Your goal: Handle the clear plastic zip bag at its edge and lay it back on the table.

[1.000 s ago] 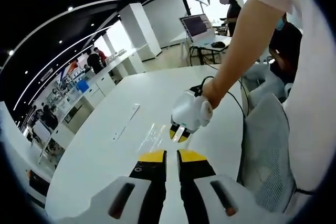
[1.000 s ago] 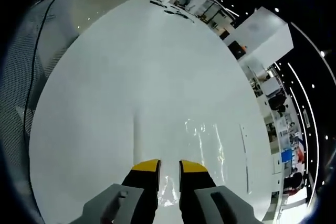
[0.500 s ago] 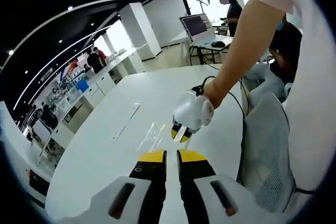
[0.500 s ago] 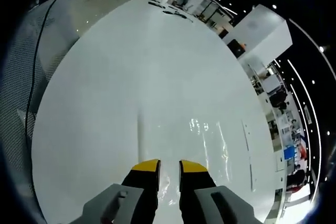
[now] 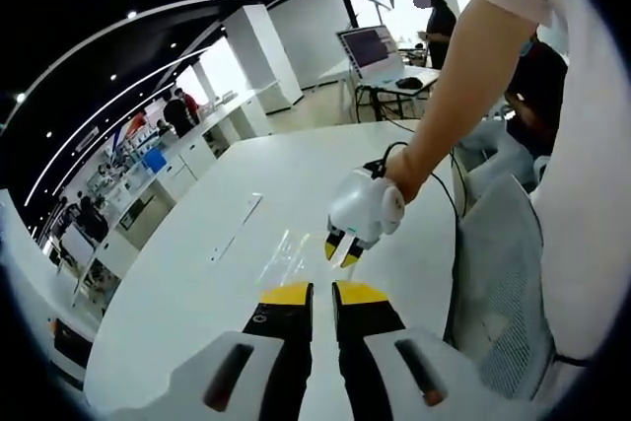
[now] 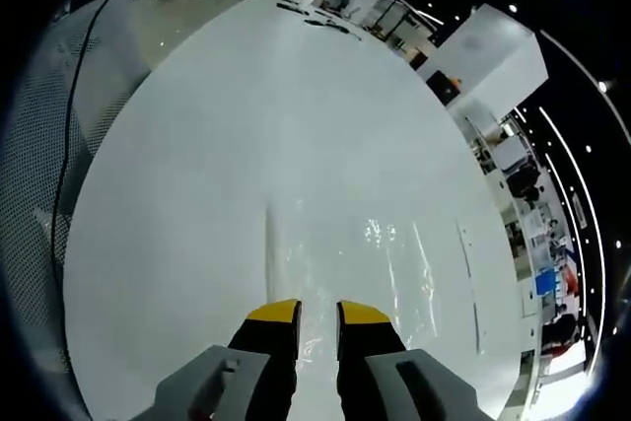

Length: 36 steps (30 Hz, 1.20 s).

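Observation:
The clear plastic zip bag [image 6: 380, 263] spreads over the white table [image 6: 246, 96] straight ahead of my right gripper [image 6: 317, 313]. Its near edge runs down between the yellow jaws, which stand close together on it, and that edge looks raised off the surface. In the left gripper view the bag [image 5: 286, 255] glints on the table [image 5: 187, 293] below the right gripper [image 5: 342, 251], which a person's hand holds from the right. My left gripper [image 5: 322, 295] hovers near the table's front edge, jaws close together with nothing between them.
A thin white strip [image 5: 237, 229] lies on the table beyond the bag, also seen as the strip [image 6: 468, 273]. A grey mesh chair [image 5: 498, 273] stands at the right beside the person. A desk with a monitor [image 5: 370, 46] and other people stand farther back.
The right gripper has risen slightly and shifted over the table, and the bag's near edge has come up with it. The left gripper has stayed still.

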Each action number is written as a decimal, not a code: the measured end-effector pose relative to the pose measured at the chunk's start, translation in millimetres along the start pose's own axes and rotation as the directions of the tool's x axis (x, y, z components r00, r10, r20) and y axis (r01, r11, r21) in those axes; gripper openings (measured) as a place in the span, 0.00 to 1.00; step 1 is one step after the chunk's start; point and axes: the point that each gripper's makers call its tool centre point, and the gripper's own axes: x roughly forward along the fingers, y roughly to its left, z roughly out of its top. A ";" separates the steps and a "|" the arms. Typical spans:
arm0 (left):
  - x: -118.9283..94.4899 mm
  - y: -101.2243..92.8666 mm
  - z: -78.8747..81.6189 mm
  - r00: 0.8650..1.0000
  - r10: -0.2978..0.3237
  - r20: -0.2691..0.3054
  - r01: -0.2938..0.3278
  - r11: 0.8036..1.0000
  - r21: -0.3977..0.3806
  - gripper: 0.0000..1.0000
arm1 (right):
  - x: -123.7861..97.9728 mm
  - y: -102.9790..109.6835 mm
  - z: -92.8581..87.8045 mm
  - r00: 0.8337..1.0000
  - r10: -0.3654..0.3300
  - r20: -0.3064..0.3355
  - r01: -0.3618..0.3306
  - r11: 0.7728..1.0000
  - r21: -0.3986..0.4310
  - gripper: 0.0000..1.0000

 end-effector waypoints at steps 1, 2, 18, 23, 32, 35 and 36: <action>0.0 0.0 0.0 1.000 0.000 0.000 0.000 1.000 0.001 0.05 | -0.3 -0.1 0.0 1.000 -0.002 0.001 0.002 1.000 0.000 0.10; 0.0 0.0 0.0 1.000 0.001 0.000 -0.001 1.000 0.000 0.05 | -0.4 -0.1 -0.1 1.000 -0.002 0.001 0.002 1.000 0.001 0.10; 1.5 -2.8 -5.1 1.000 -0.004 0.002 0.004 1.000 -0.030 0.06 | -10.6 3.2 0.1 1.000 -0.020 0.025 0.018 0.997 0.073 0.11; 3.3 -3.7 -10.8 1.000 -0.008 0.008 0.008 0.998 -0.065 0.07 | -16.4 2.8 -2.1 0.999 -0.027 0.031 0.023 0.991 0.132 0.13; 9.3 -6.7 -25.8 1.000 -0.005 0.011 0.006 0.991 -0.136 0.07 | -29.8 2.9 1.0 0.997 -0.048 0.052 0.038 0.983 0.178 0.15; 10.9 -7.5 -32.0 1.000 -0.001 0.008 0.002 0.987 -0.160 0.08 | -33.8 2.7 2.5 0.997 -0.057 0.059 0.045 0.979 0.199 0.15; 11.3 -7.4 -34.4 1.000 0.003 0.009 -0.001 0.985 -0.172 0.08 | -36.0 2.7 3.2 0.996 -0.063 0.063 0.048 0.977 0.208 0.16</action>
